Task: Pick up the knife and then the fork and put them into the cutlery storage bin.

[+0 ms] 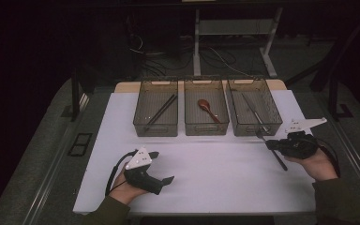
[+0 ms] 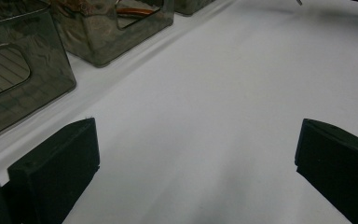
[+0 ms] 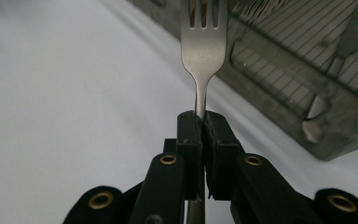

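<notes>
Steel fork – clamped at neck, tines forward – just beside right bin.

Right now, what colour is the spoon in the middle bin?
Reddish-brown, glossy. The spoon lies in the middle bin; the high view shows it best.

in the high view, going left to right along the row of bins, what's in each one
left bin with dark chopsticks → middle bin with a red-brown spoon → right bin with a metal utensil, which I can't identify from here. Just past that bin's near right corner, the right gripper holds a fork.
</notes>
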`<state>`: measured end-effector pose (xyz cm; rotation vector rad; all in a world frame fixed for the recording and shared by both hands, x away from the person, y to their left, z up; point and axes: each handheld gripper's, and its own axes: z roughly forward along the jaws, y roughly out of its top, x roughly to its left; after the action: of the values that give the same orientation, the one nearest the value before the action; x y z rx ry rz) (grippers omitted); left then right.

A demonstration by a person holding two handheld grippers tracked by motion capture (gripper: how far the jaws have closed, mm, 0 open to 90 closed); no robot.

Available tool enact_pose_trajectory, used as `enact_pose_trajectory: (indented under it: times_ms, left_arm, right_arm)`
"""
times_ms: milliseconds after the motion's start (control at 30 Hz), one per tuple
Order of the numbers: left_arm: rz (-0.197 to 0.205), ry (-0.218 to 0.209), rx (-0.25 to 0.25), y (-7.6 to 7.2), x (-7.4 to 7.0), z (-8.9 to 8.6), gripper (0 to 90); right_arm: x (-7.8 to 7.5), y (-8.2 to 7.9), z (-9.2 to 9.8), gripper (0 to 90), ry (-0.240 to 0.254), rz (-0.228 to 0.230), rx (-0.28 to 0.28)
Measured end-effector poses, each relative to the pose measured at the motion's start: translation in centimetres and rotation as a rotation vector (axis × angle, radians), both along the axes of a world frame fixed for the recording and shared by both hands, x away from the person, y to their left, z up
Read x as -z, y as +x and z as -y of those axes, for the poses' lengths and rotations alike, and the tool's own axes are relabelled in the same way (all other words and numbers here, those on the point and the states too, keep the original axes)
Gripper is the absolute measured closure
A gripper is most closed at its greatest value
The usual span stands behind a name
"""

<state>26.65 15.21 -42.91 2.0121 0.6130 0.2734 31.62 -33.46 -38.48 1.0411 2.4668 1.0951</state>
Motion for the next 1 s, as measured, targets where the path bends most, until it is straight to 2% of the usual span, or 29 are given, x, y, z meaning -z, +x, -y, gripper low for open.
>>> enact_pose_trajectory:
  times_ms: [167,267,433,533,700,833,1000]
  left_arm:
    - [-0.003,0.004,0.002,0.1,0.0,0.1,0.0]
    - [0.0,-0.001,-0.001,0.2,0.1,0.0,0.0]
    - [-0.001,0.009,-0.036,0.7,0.5,0.1,0.0]
    - [0.006,0.015,-0.06,0.7,0.5,0.2,3.9]
    - [0.017,0.026,-0.055,0.6,0.4,0.1,2.3]
    - [0.004,0.028,-0.073,0.7,0.3,-0.2,2.4]
    - [-0.005,0.044,-0.065,0.6,0.4,-0.2,2.4]
  right_arm:
    - [-0.8,0.3,0.3,85.4,0.048,0.036,0.045]
    - [-1.1,0.6,0.5,85.4,0.059,0.053,0.067]
    - [-1.7,1.1,0.7,85.4,0.09,0.071,0.111]
    - [-2.1,1.4,0.6,85.4,0.094,0.081,0.125]
    - [-2.7,2.2,0.5,85.4,0.109,0.094,0.148]
    - [-3.3,3.0,0.1,85.4,0.117,0.107,0.165]
    - [-4.6,4.4,-0.3,85.4,0.11,0.125,0.176]
